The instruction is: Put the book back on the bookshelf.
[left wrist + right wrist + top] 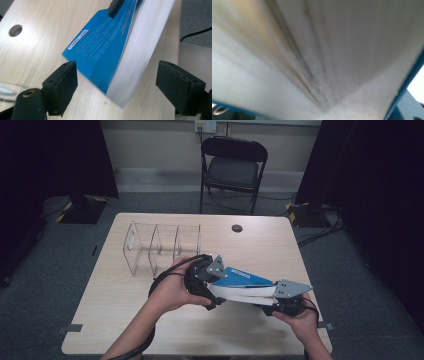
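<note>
Hands level: right gripper clamps book, left gripper parted

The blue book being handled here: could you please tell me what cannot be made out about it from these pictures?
- Cover print on the blue book: blurred and too small in the left gripper view.
- Right gripper: its jaws are hidden under the book in the high view; blurred pages at close range fill the right gripper view.
- Book's top: cut off by the left gripper view's upper edge.
</note>
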Action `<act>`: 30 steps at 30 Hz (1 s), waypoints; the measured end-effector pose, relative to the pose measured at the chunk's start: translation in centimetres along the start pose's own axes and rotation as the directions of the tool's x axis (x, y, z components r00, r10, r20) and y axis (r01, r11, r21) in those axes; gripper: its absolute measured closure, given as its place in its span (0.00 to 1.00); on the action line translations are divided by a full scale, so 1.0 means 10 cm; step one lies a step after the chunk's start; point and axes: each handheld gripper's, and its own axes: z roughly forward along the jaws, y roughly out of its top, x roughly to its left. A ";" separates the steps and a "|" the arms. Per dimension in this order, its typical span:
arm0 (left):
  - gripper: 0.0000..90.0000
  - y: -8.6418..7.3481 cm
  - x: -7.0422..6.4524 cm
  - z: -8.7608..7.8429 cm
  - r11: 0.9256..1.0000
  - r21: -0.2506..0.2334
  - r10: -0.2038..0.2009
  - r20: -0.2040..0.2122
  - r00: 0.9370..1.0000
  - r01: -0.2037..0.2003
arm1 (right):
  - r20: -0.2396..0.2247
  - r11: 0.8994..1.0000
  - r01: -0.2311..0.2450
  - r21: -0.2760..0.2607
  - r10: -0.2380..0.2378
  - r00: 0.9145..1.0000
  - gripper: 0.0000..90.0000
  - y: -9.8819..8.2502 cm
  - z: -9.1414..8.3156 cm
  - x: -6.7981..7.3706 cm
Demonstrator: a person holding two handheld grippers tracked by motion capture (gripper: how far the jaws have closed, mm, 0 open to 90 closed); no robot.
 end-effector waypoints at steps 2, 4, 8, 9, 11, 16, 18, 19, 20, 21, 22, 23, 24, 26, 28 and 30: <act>0.21 -0.04 0.01 -0.03 1.000 0.022 0.009 -0.010 1.000 -0.009 | -0.005 1.000 -0.017 -0.006 0.017 1.000 0.50 0.00 -0.03 -0.01; 0.22 -0.09 0.00 -0.03 0.999 0.035 0.012 -0.007 1.000 -0.011 | -0.009 0.999 -0.039 -0.004 0.039 0.999 0.50 0.01 -0.05 -0.01; 0.21 -0.19 0.04 -0.03 0.999 0.024 -0.030 -0.011 0.999 0.030 | -0.019 0.997 -0.077 -0.004 0.077 0.997 0.50 0.03 -0.10 -0.05; 0.21 -0.21 0.04 -0.03 0.999 0.024 -0.038 -0.012 0.999 0.038 | -0.020 0.996 -0.085 -0.010 0.085 0.996 0.50 0.02 -0.11 -0.06; 0.21 -0.24 0.06 -0.03 0.998 0.030 -0.047 -0.018 0.999 0.047 | -0.022 0.995 -0.098 -0.012 0.097 0.995 0.50 0.02 -0.12 -0.07; 0.21 -0.34 0.09 0.00 0.996 0.043 -0.071 -0.019 0.997 0.072 | -0.022 0.991 -0.133 -0.022 0.132 0.991 0.51 0.03 -0.13 -0.10; 0.21 -0.39 0.09 0.02 0.996 0.046 -0.080 -0.025 0.997 0.081 | -0.024 0.989 -0.144 -0.020 0.144 0.989 0.51 0.04 -0.13 -0.12; 0.21 -0.41 0.10 0.04 0.996 0.048 -0.078 -0.018 0.997 0.079 | -0.024 0.988 -0.154 -0.022 0.154 0.988 0.51 0.04 -0.13 -0.13; 0.21 -0.43 0.09 0.05 0.995 0.047 -0.085 -0.017 0.996 0.085 | -0.024 0.986 -0.164 -0.021 0.163 0.986 0.51 0.04 -0.14 -0.14; 0.21 -0.46 0.09 0.07 0.995 0.050 -0.090 -0.014 0.996 0.091 | -0.025 0.986 -0.168 -0.022 0.167 0.986 0.51 0.05 -0.14 -0.15; 0.21 -0.48 0.09 0.08 0.994 0.057 -0.091 -0.011 0.996 0.091 | -0.027 0.984 -0.177 -0.024 0.176 0.984 0.51 0.05 -0.14 -0.16; 0.21 -0.50 0.09 0.10 0.994 0.052 -0.099 -0.011 0.995 0.099 | -0.027 0.983 -0.185 -0.024 0.184 0.983 0.52 0.06 -0.14 -0.18; 0.21 -0.52 0.09 0.12 0.993 0.059 -0.100 -0.007 0.995 0.100 | -0.029 0.981 -0.192 -0.024 0.192 0.981 0.52 0.07 -0.15 -0.19; 0.21 -0.56 0.09 0.14 0.992 0.054 -0.114 -0.006 0.993 0.115 | -0.031 0.977 -0.211 -0.028 0.210 0.977 0.52 0.08 -0.15 -0.22; 0.21 -0.60 0.09 0.17 0.991 0.057 -0.122 -0.002 0.993 0.122 | -0.030 0.971 -0.236 -0.031 0.235 0.972 0.53 0.10 -0.15 -0.26; 0.21 -0.64 0.09 0.19 0.990 0.060 -0.129 0.002 0.992 0.128 | -0.031 0.969 -0.245 -0.032 0.244 0.969 0.55 0.12 -0.16 -0.29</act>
